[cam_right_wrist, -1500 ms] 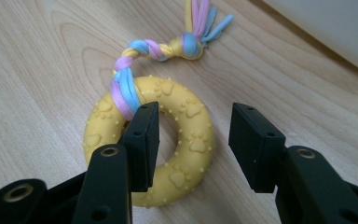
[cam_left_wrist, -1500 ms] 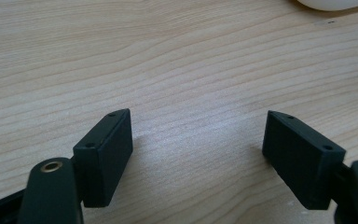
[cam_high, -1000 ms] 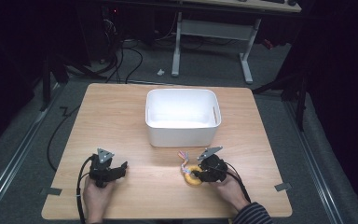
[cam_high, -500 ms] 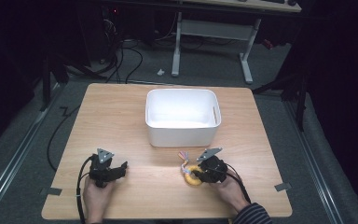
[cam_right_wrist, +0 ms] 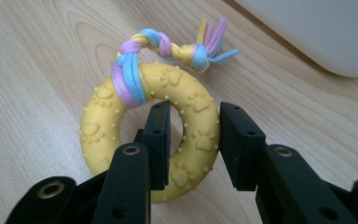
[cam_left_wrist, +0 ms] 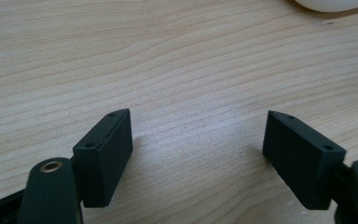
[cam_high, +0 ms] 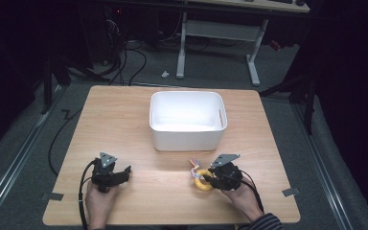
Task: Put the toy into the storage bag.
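A yellow rubber ring toy with paw prints and a knotted pastel rope is in my right gripper. One jaw sits inside the ring's hole, the other outside, and they press on the ring's right side. In the high view the ring sits just left of the right gripper, near the table's front edge. My left gripper rests at the front left, jaws wide apart over bare wood, as the left gripper view also shows.
A white plastic bin stands at the middle of the wooden table; its wall lies just beyond the ring. Table legs and cables are on the floor behind the table.
The right gripper with the ring has shifted slightly; the ring now looks a little lifted off the wood. The left gripper has stayed where it was.
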Demonstrator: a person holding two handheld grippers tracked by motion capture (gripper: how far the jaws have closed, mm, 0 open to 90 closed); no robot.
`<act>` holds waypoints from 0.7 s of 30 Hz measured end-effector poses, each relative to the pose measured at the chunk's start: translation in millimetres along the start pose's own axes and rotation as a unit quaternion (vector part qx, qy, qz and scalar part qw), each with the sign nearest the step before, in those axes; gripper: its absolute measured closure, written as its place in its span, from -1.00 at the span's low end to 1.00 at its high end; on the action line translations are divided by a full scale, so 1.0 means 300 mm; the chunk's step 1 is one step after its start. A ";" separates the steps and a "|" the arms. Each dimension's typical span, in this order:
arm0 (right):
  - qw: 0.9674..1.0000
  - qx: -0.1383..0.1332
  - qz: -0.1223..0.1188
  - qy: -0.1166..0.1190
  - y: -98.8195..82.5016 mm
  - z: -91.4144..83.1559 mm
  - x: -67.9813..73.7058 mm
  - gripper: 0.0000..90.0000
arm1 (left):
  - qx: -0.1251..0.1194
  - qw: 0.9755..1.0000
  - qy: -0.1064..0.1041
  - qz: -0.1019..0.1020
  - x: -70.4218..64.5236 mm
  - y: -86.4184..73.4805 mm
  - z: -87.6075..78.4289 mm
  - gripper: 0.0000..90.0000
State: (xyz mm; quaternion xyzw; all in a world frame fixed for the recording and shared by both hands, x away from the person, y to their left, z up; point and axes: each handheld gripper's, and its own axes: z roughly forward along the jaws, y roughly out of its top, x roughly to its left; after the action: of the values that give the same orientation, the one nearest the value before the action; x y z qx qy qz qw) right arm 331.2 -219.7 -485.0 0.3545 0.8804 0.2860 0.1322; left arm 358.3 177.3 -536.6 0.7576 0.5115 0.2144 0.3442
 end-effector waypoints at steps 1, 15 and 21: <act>1.000 -0.003 0.001 0.001 -0.004 -0.007 -0.003 0.46 | 0.000 1.000 0.000 0.000 0.000 0.000 0.000 -0.46; 1.000 -0.014 0.011 -0.016 -0.055 -0.115 -0.033 0.46 | 0.001 1.000 0.002 0.002 -0.002 0.000 0.001 -0.46; 1.000 -0.013 0.020 -0.018 -0.073 -0.149 -0.052 0.46 | 0.001 1.000 0.002 0.002 -0.002 0.000 0.000 -0.46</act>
State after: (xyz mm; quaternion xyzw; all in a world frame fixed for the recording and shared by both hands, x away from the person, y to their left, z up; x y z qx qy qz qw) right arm 310.9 -261.7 -461.8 0.3755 0.8668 0.2932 0.1471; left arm 358.2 176.7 -536.5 0.7589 0.5106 0.2156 0.3419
